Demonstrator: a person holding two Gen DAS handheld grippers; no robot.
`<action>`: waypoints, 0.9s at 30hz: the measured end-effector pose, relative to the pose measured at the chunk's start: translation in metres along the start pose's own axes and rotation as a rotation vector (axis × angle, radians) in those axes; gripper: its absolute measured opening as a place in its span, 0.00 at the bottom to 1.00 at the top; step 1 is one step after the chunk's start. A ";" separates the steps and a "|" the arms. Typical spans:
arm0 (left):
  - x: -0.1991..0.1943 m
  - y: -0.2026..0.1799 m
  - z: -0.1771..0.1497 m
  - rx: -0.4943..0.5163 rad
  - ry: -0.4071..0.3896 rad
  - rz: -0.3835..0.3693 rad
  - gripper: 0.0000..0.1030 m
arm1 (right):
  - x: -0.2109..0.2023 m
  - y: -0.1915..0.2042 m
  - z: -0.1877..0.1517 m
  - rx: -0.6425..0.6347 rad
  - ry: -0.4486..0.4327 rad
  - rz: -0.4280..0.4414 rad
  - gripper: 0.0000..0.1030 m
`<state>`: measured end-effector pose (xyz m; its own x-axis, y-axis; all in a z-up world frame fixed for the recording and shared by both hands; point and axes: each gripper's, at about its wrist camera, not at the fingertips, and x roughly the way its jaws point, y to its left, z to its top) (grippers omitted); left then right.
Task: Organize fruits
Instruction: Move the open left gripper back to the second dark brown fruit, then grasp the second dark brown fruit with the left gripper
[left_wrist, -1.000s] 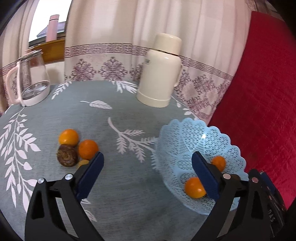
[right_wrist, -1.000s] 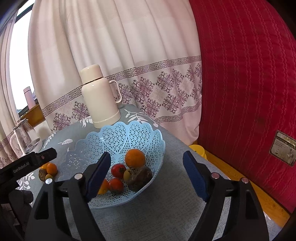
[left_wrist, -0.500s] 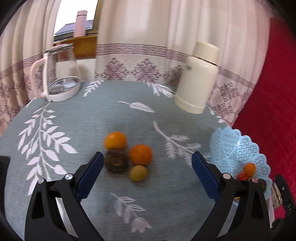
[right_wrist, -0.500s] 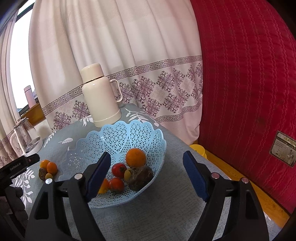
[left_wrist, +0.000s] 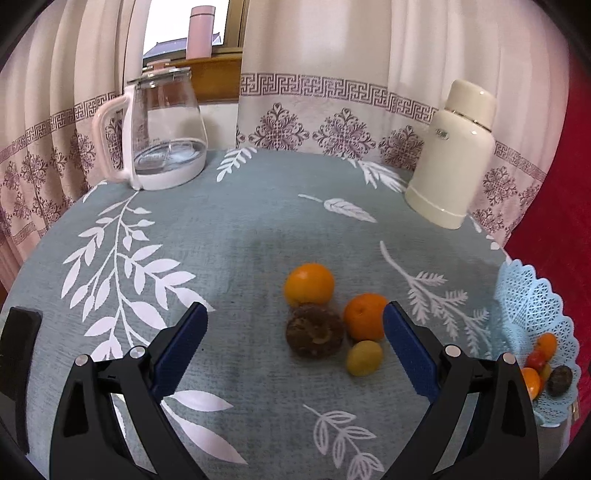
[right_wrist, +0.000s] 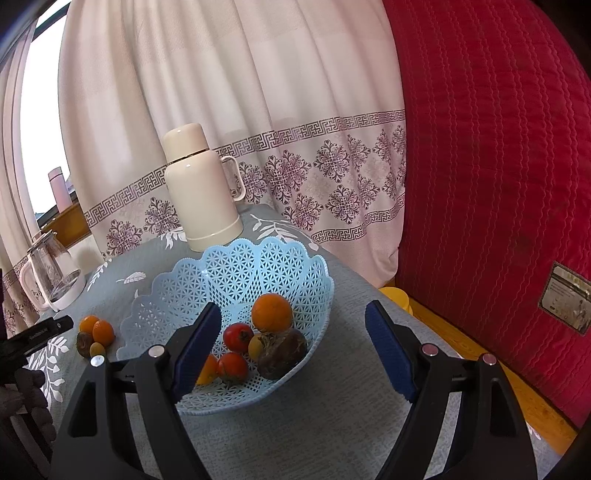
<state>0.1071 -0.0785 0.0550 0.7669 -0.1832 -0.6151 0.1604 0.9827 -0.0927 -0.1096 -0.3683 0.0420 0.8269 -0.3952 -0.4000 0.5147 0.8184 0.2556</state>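
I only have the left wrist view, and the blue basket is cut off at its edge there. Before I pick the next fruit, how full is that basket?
Observer: In the right wrist view the blue basket shows whole. About six fruits cluster at its bottom, and its far wall is bare.
Operator: Is the right tool in the way of a drop?
Observer: The right tool is open and empty at the basket's near side. One of its fingers hides part of an orange fruit.
Operator: Where is the thermos handle? I can't see one.
Observer: The thermos has its handle on the side facing the red quilt.
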 end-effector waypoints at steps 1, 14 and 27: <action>0.003 0.000 -0.001 0.002 0.007 0.002 0.94 | 0.000 0.001 0.000 -0.001 0.000 0.000 0.78; 0.040 0.010 -0.002 -0.033 0.127 -0.049 0.74 | 0.000 0.003 -0.002 -0.013 0.004 0.000 0.78; 0.041 0.003 -0.007 0.001 0.133 -0.165 0.40 | 0.000 0.005 -0.002 -0.023 0.003 -0.007 0.78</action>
<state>0.1342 -0.0831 0.0242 0.6418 -0.3359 -0.6894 0.2770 0.9398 -0.2000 -0.1076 -0.3636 0.0420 0.8227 -0.3997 -0.4042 0.5152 0.8248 0.2328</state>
